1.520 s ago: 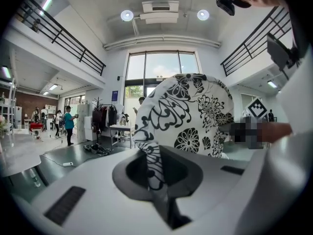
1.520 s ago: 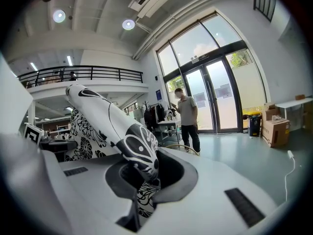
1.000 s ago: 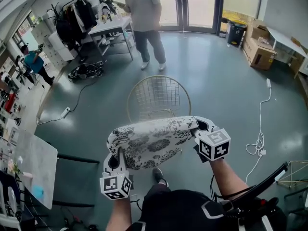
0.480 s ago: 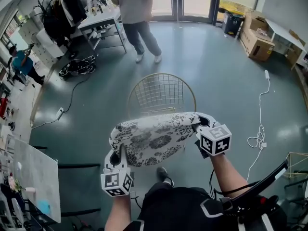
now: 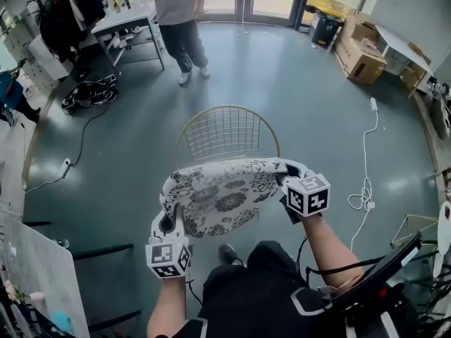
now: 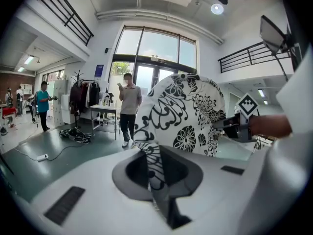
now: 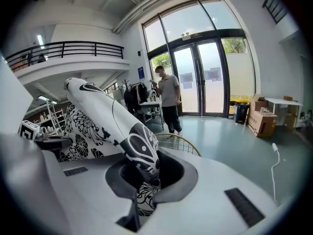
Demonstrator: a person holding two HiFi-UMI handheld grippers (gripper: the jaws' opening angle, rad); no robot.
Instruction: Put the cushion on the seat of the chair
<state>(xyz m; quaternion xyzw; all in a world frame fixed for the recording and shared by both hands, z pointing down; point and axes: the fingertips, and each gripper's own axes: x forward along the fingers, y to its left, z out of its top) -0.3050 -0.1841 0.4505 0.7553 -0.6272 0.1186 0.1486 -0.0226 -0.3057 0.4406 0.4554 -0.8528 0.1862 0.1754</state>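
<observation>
A white cushion [image 5: 220,196] with black flower print hangs between my two grippers, over the front of a gold wire chair [image 5: 227,134]. My left gripper [image 5: 169,225] is shut on the cushion's near left corner, and my right gripper [image 5: 287,183] is shut on its right edge. In the left gripper view the cushion [image 6: 183,116] rises from the jaws and fills the middle. In the right gripper view the cushion [image 7: 105,116] runs up to the left, and the chair's back rim [image 7: 180,142] shows just beyond it. The chair's seat is hidden under the cushion.
A person [image 5: 176,9] stands beyond the chair next to a white table [image 5: 127,20]. Cardboard boxes [image 5: 359,48] sit at the far right. A white cable [image 5: 366,182] lies on the floor to the right, and a bag with cables [image 5: 88,94] to the left.
Both grippers have carried the cushion forward and lower, closer over the chair. The standing person and the chair have shifted up in the head view.
</observation>
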